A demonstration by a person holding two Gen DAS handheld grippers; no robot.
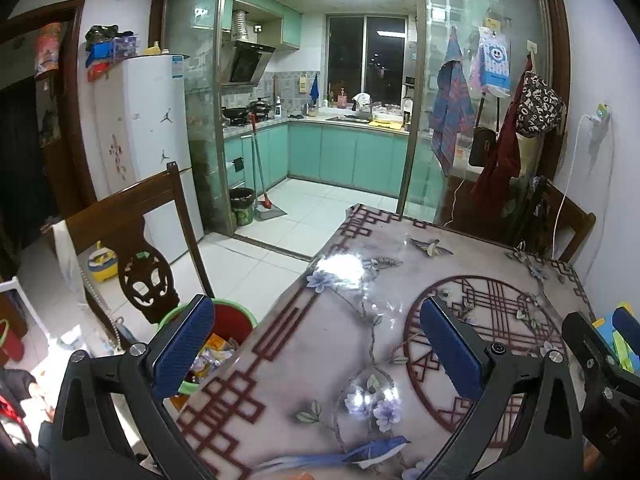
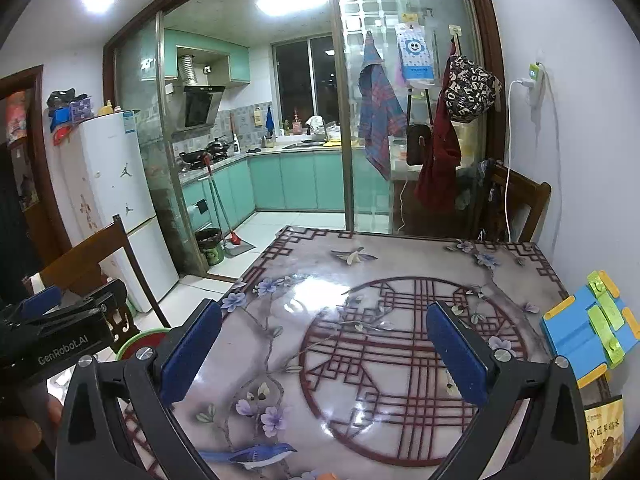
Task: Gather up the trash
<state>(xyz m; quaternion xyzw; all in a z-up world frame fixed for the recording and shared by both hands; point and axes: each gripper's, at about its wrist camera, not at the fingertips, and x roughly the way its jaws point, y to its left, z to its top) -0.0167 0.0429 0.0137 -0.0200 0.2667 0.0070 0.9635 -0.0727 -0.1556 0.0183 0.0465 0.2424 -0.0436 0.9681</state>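
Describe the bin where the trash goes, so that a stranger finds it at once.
Start at the patterned table. Off its left edge, on the floor before the carved wooden chair, stands the bin. It alone has a green rim, a red inside and colourful wrappers.

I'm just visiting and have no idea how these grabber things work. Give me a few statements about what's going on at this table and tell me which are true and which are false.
1. Both grippers are open and hold nothing. True: the left gripper and the right gripper each show spread blue pads with nothing between them.
2. The red bin with the green rim stands on the table. False: it stands on the floor beside the table, next to a wooden chair.
3. The bin has wrappers in it. True: colourful packets show inside.
4. A blue and yellow stand lies near the table's left edge. False: it is at the right edge, by the wall.
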